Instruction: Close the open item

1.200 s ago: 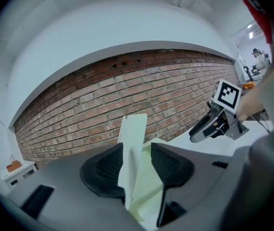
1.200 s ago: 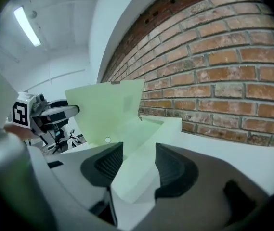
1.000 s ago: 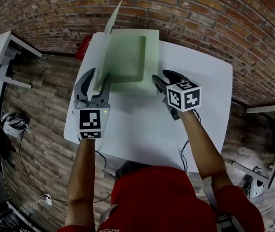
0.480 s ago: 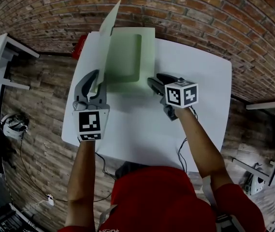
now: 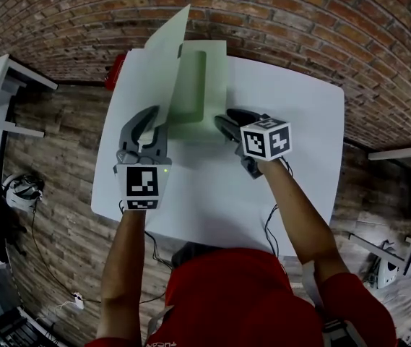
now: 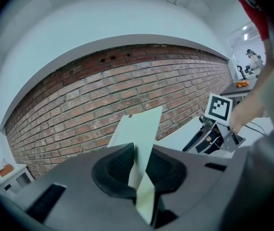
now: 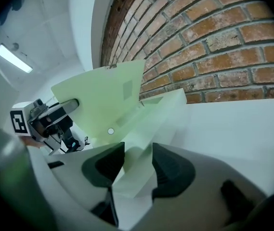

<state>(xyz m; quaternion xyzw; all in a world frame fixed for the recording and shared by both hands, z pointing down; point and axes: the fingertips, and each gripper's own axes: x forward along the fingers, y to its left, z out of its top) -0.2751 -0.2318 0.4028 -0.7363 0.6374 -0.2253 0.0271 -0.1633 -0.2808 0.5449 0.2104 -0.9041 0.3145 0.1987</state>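
A pale green box lies open on the white table (image 5: 292, 121). Its base (image 5: 199, 85) rests flat; its lid (image 5: 167, 56) stands raised on the left and leans over the base. My left gripper (image 5: 154, 125) has just been closing its jaws, and the pads now press on the lid's lower edge (image 6: 139, 129). My right gripper (image 5: 225, 118) is at the base's near right corner. In the right gripper view that corner wall (image 7: 161, 112) fills the gap between the jaws of the right gripper (image 7: 133, 170), which is shut on it.
A brick wall (image 5: 299, 20) runs behind the table. A red object (image 5: 115, 71) sits by the table's back left corner. A white side table (image 5: 3, 85) stands at the left on the wooden floor, where cables and a headset (image 5: 21, 186) lie.
The left gripper's jaws have closed onto the lid and moved right with it, so the lid now leans further over the base. The right gripper has shifted slightly left along the base's corner.
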